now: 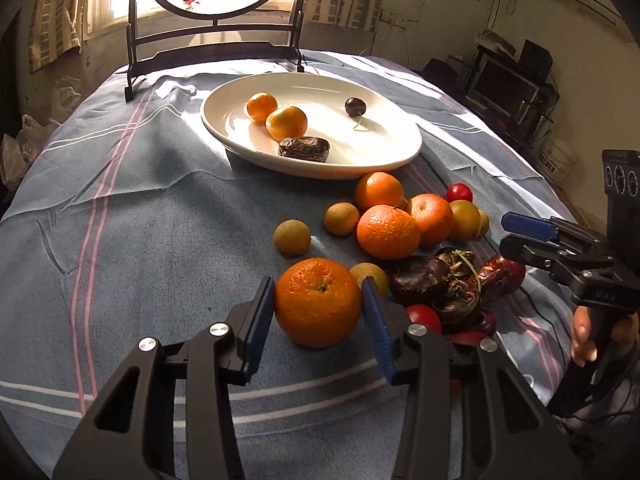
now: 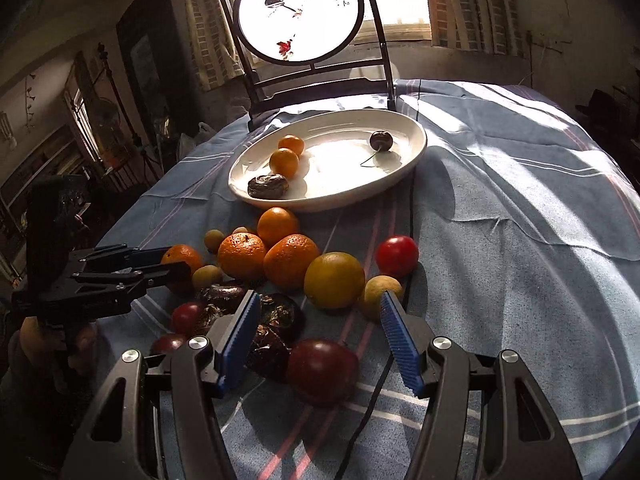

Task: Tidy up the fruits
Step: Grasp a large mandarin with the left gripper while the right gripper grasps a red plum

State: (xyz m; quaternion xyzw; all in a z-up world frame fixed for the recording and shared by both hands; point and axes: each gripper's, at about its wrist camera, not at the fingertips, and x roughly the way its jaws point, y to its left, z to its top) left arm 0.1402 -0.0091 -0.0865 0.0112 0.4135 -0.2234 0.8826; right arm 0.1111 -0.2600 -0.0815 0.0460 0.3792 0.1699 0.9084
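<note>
A large orange [image 1: 318, 302] lies on the blue striped cloth, and my left gripper [image 1: 317, 284] is shut on it, one blue pad against each side. The right wrist view shows the same orange [image 2: 182, 258] at the left gripper's tips. My right gripper [image 2: 321, 298] stands open over a dark red plum [image 2: 322, 372], its pads apart from the fruit. A white oval plate [image 1: 320, 168] further back holds two small oranges, a date and a dark cherry. Loose oranges [image 1: 388, 232], yellow-green fruits, red tomatoes and dark wrinkled fruits lie heaped between the plate and the grippers.
A dark metal chair [image 2: 304, 80] with a round painted panel stands behind the plate at the table's far edge. Shelves and electronics [image 1: 512, 76] line the right wall. A hand [image 1: 584, 336] holds the right gripper's grip. Bare cloth spreads to the left of the fruit.
</note>
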